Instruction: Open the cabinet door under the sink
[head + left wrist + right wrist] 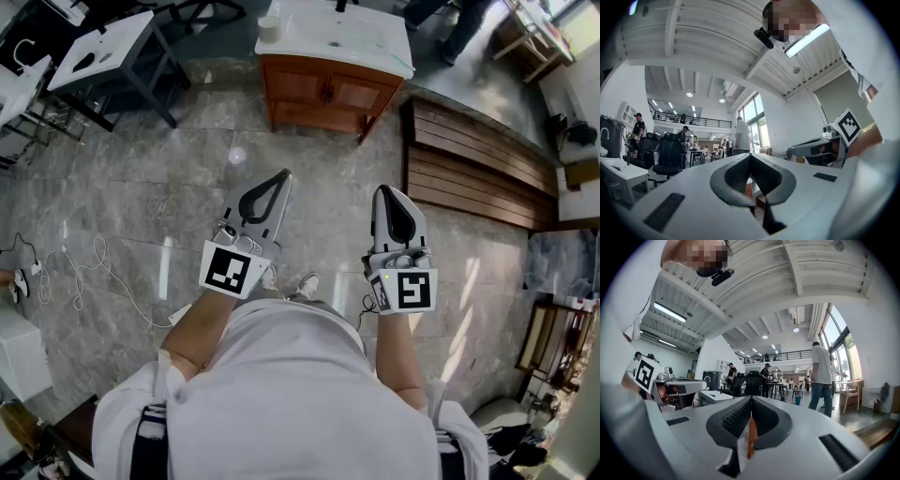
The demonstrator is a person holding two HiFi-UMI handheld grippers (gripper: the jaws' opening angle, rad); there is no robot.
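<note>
The wooden cabinet (326,92) stands under the white sink (375,47) at the far middle of the head view, with both of its doors shut. My left gripper (283,175) and right gripper (388,191) hover side by side over the grey floor, well short of the cabinet and pointing toward it. Both are shut with nothing between the jaws. In the left gripper view the jaws (751,156) meet at their tips, and the same holds in the right gripper view (751,399). A brown sliver of the cabinet (750,439) shows through the gap below the right tips.
A slatted wooden platform (469,164) lies right of the cabinet. A white-topped desk (103,52) stands at the far left, and white cables (84,272) trail over the floor at left. A cup (270,28) sits on the sink's left corner. Several people (820,378) stand farther back.
</note>
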